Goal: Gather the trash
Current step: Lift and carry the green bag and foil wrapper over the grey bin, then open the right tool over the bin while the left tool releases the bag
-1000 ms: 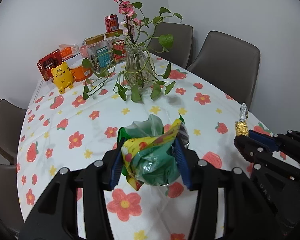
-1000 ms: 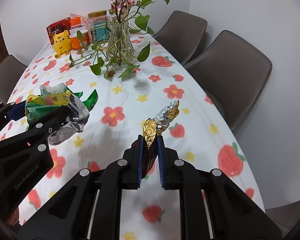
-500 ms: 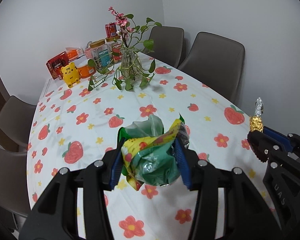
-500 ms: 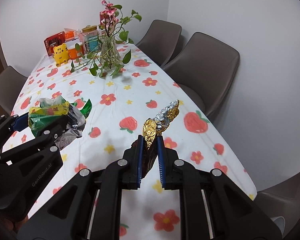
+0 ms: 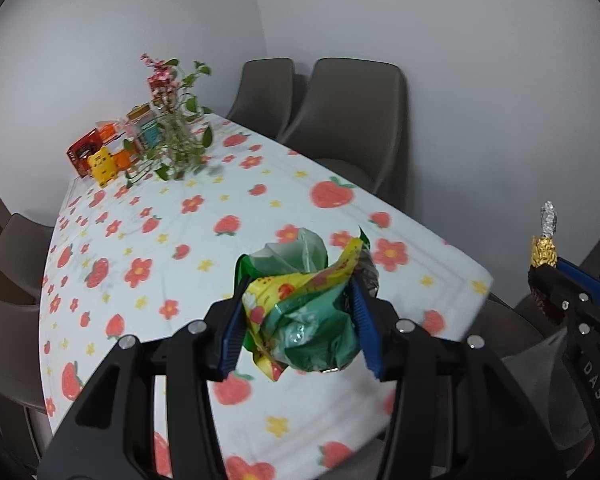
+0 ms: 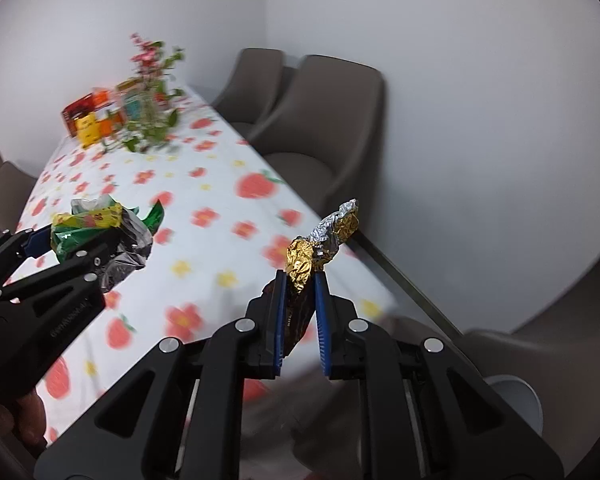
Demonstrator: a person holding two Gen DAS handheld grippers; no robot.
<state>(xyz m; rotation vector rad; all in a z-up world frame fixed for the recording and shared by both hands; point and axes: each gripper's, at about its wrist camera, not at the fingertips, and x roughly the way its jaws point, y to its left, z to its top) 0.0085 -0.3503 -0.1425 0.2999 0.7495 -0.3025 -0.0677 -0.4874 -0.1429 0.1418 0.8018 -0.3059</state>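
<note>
The left gripper has its blue fingers clamped on a crumpled wad of wrappers, green and yellow plastic with a bit of grey film poking out the right side. The wad is held up in the air above the near end of the surface, not touching it.

The right gripper has its fingers pinched nearly together on a foil wrapper, gold at the bottom and silver toward the tip, sticking up and leaning right. It's also off the surface, out past the near right corner by the look of it.

At the far end of the flowery tablecloth sit a vase of greenery, a yellow bear figure and some boxes and jars. Grey chairs line the right side. The right wrist view is pretty blurry.
</note>
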